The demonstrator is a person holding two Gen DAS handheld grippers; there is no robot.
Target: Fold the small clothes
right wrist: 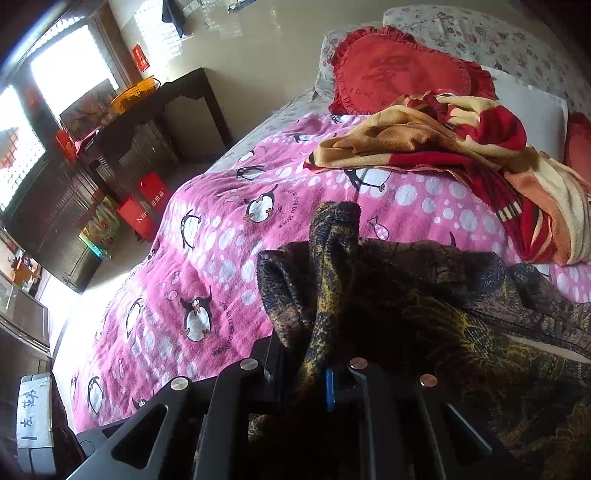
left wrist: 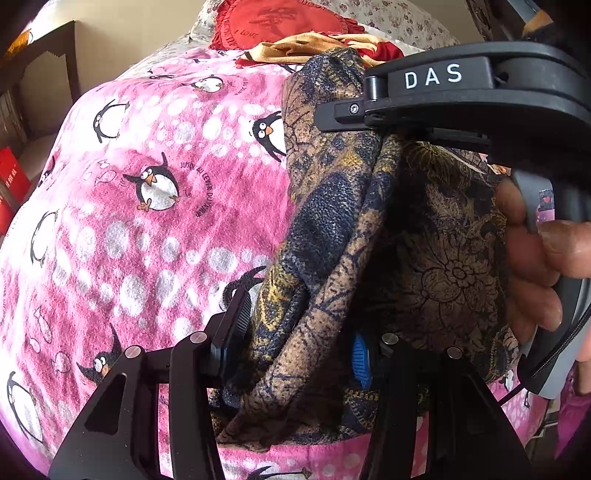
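**Open bedspread to the left, clutter toward the headboard**

The pink penguin-print bedspread point(right wrist: 229, 258) lies bare on the left side, giving room to pass. Ahead, the crumpled red-and-yellow fleece blanket point(right wrist: 461, 147) and the red heart-shaped frilled cushion point(right wrist: 399, 70) block the far end. The dark brown-and-gold floral patterned garment point(left wrist: 332, 229) fills the space between both claws.

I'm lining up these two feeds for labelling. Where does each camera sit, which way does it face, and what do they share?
Left wrist: rides the left gripper, facing along the bed; the right gripper and the hand holding it show.
Right wrist: rides the right gripper, facing the pillows and side furniture; no hand shows.
Shared: dark patterned garment, penguin blanket, red heart cushion.
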